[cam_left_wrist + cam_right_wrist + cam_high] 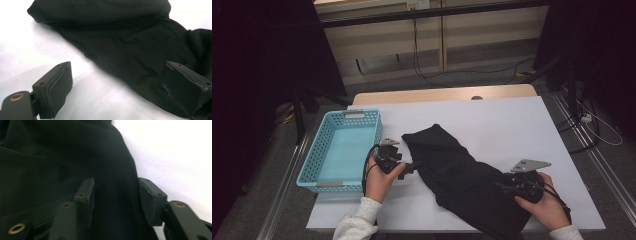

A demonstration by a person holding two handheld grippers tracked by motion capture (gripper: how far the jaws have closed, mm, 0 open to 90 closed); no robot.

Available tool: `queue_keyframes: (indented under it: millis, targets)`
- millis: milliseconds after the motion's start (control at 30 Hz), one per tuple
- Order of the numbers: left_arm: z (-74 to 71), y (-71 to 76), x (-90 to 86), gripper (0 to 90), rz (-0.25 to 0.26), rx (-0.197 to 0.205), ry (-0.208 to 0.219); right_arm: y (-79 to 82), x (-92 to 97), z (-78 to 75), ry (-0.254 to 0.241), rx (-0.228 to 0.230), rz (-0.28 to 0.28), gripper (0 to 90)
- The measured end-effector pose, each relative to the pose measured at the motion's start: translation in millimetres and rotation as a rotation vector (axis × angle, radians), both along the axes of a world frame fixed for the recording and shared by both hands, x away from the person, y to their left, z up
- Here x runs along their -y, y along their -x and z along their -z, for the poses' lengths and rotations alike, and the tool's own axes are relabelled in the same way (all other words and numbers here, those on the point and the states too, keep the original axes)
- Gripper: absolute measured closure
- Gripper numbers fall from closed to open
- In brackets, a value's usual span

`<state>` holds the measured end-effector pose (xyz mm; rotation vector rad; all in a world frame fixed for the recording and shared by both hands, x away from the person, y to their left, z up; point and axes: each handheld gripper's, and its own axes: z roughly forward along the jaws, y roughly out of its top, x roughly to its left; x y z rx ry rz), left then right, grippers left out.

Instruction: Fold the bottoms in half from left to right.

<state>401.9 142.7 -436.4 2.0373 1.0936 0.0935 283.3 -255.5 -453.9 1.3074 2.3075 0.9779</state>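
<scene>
No legible markings noted; a plain, creased black garment [462, 175] lies diagonally from table centre to the near edge, left gripper [412, 166] wide open at its left hem, right gripper [502, 186] half-open astride its near-right fold, unclamped, with a blue basket [312, 170] empty at the left edge

Black cloth [462, 175]; turquoise basket [312, 172]; white table [512, 120].

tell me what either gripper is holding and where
Nothing held yet. The right gripper straddles the edge of the black cloth garment unclamped; the left gripper stands open beside it.
</scene>
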Motion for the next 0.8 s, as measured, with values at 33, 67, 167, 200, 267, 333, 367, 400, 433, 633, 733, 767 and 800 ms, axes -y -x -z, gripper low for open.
queue_keyframes:
  millis: [33,67,167,200,267,333,367,400,433,633,733,767,800]
  targets:
    - [0.0,-0.1,0.0,9.7,0.002,-0.001,-0.002,0.1,-0.5,-0.2,-0.002,-0.004,0.001,52.7]
    - [0.2,0.1,0.4,9.7,0.000,0.000,-0.003,0.2,-0.6,-0.4,-0.005,-0.007,0.000,54.3]
    - [0.3,0.4,1.1,9.7,0.005,-0.006,-0.004,0.5,-1.6,-1.0,-0.011,-0.019,0.002,60.1]
    - [0.3,0.5,1.5,9.7,0.004,-0.005,-0.004,0.6,-2.5,-1.2,-0.009,-0.020,-0.001,62.2]
    - [0.6,0.9,2.3,9.7,0.003,-0.005,-0.005,0.9,-3.5,-1.4,-0.016,-0.024,-0.008,69.5]
    - [0.7,1.3,3.2,9.8,0.002,-0.001,-0.009,1.0,-4.1,-0.6,-0.032,-0.024,-0.029,75.8]
    - [0.5,1.4,3.2,10.0,0.002,-0.001,-0.009,0.9,-4.0,-0.5,-0.037,-0.027,-0.031,76.6]
    - [0.3,1.5,3.3,9.9,0.002,0.000,-0.009,0.8,-3.8,-0.2,-0.043,-0.029,-0.031,77.5]
    - [0.2,1.4,3.2,10.0,0.004,-0.001,-0.009,0.7,-3.7,-0.4,-0.050,-0.036,-0.030,78.9]
    - [0.9,1.0,3.2,10.0,0.006,-0.004,-0.008,-0.3,-3.6,-0.6,-0.071,-0.054,-0.045,85.4]
    - [-0.2,0.8,2.5,9.9,0.012,-0.006,-0.010,-1.2,-3.4,-1.5,-0.065,-0.057,-0.054,86.2]
    - [-0.3,0.9,2.7,10.0,0.007,-0.002,-0.008,-1.3,-3.7,-1.7,-0.063,-0.058,-0.056,86.4]
    - [-0.3,1.0,2.8,9.9,0.007,-0.001,-0.006,-1.4,-3.8,-2.2,-0.059,-0.060,-0.058,86.5]
